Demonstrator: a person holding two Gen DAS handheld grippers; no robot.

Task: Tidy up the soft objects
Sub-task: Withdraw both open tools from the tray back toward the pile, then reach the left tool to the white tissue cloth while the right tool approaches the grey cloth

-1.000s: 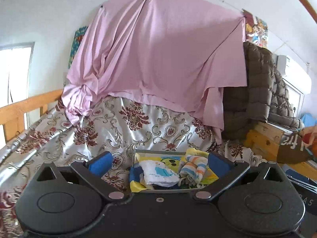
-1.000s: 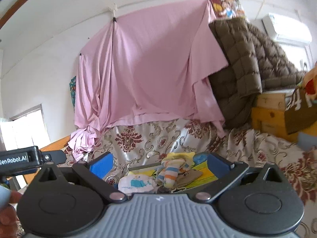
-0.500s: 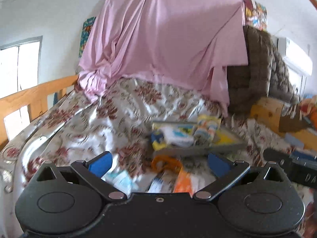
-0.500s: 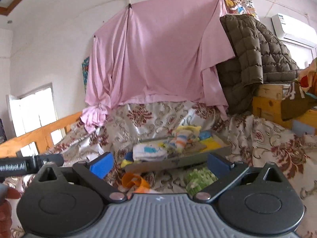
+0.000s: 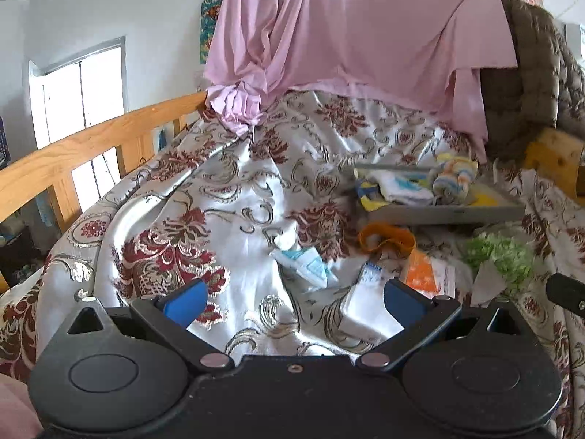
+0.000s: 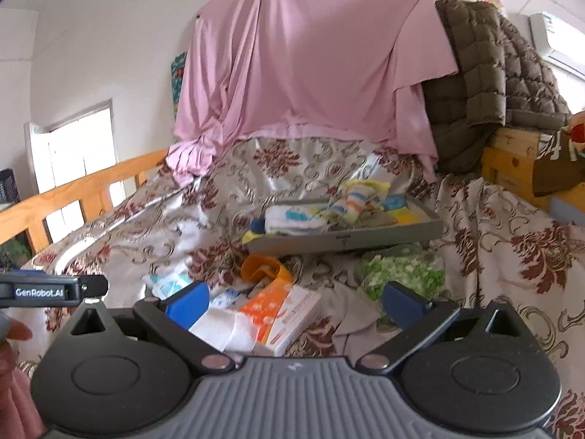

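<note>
Both grippers have been drawn back from the grey tray [image 6: 347, 238], now at 1 o'clock; left gripper [image 5: 292, 301] and right gripper [image 6: 294, 301] are held wide open, empty. One striped sock bundle [image 6: 353, 201] (pastel bands) lies in it. "GenRobot.AI" is read.

Folded cloths and a striped sock bundle [image 6: 353, 199] sit piled in the grey tray [image 6: 347, 238]. Orange-white packet [image 6: 281, 311], green cloth [image 6: 402, 274] and orange ring [image 6: 263, 269] lie loose before it.

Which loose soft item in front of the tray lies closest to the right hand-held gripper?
The orange-and-white packet, lying just beyond the open right hand-held gripper; the green ruffled cloth and orange ring lie farther.
</note>
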